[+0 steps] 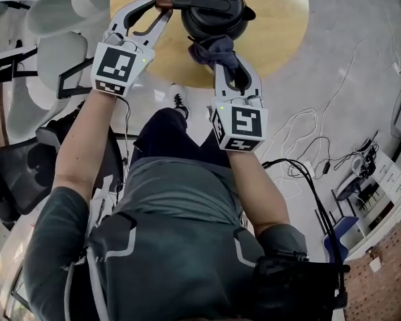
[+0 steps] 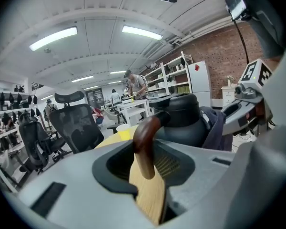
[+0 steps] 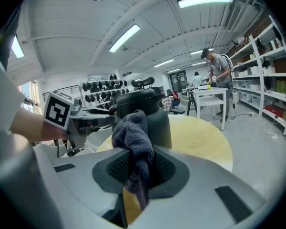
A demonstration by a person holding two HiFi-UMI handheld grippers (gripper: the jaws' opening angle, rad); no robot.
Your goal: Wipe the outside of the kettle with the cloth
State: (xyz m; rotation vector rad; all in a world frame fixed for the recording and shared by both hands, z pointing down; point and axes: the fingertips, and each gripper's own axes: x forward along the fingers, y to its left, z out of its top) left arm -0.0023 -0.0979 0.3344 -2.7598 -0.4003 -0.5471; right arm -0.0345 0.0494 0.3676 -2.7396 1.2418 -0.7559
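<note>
A black kettle [image 1: 214,11] stands on a round wooden table [image 1: 281,19]. Its brown-ended handle [image 1: 164,3] reaches out to the left. My left gripper [image 1: 157,12] is shut on that handle; in the left gripper view the handle [image 2: 144,144] sits upright between the jaws with the kettle [image 2: 186,120] behind it. My right gripper [image 1: 235,72] is shut on a dark blue-grey cloth [image 1: 214,51], which lies against the kettle's near side. From the right gripper view the cloth [image 3: 133,137] bunches up in front of the kettle [image 3: 148,113].
Black office chairs [image 1: 27,172] and pale chairs [image 1: 60,59] stand at the left. Cables [image 1: 307,132] trail on the grey floor at the right, beside a shelf unit [image 1: 381,186]. People work at benches [image 3: 212,87] far across the room.
</note>
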